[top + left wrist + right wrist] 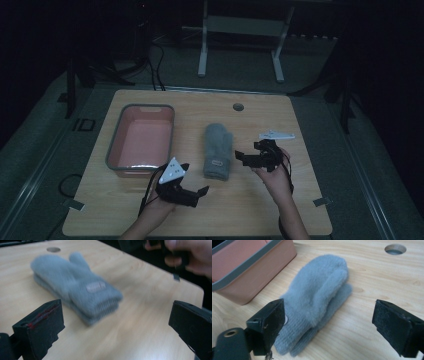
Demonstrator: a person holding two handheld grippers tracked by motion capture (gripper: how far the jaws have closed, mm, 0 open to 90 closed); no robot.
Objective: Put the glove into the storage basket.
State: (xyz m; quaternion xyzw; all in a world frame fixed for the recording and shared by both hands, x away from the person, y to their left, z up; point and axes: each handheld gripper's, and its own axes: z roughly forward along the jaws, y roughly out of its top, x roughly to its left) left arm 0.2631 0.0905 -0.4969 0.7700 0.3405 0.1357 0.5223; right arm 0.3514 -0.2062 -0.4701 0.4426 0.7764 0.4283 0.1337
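The grey mittens (218,151) lie stacked mid-bench, just right of the pink bin (141,140). I judge the pick is next: both my left tool (192,192) and right tool (248,157) are spread and empty, so I would pinch both cuffs together.

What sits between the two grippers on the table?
The grey mittens, stacked, lie between the left gripper and the right gripper, clearest in the high view.
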